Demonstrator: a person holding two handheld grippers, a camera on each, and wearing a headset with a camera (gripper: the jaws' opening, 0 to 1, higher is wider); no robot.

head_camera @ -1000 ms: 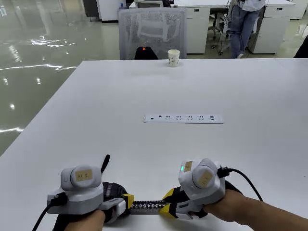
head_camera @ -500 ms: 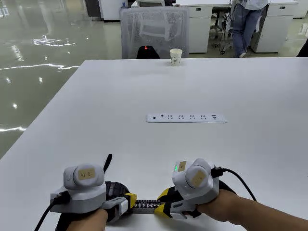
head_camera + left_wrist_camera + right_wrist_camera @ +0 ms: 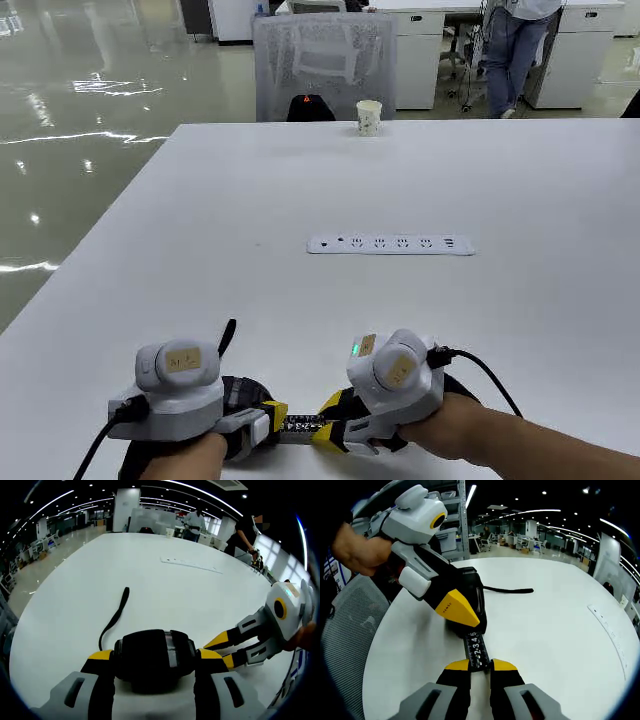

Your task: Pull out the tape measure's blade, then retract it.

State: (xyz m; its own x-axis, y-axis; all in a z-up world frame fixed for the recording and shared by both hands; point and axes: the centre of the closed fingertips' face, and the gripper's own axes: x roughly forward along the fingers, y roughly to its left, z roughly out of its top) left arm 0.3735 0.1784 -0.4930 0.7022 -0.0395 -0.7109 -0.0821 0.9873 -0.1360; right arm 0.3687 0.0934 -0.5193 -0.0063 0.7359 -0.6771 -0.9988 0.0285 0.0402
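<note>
The left gripper [image 3: 155,656] squeezes the round black tape measure case [image 3: 471,591] at the near edge of the big white table [image 3: 400,180]. Just to its right, the right gripper [image 3: 481,666] pinches the tip of the thin numbered blade [image 3: 476,647]. Only a little blade is out, so I think it is just starting out or almost back in. Next, move the right gripper slowly and straight along the blade.

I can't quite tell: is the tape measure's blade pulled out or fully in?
Partly out: a short numbered stretch of blade runs from the black case, in the left gripper, to the right gripper, shut on its end.
</note>
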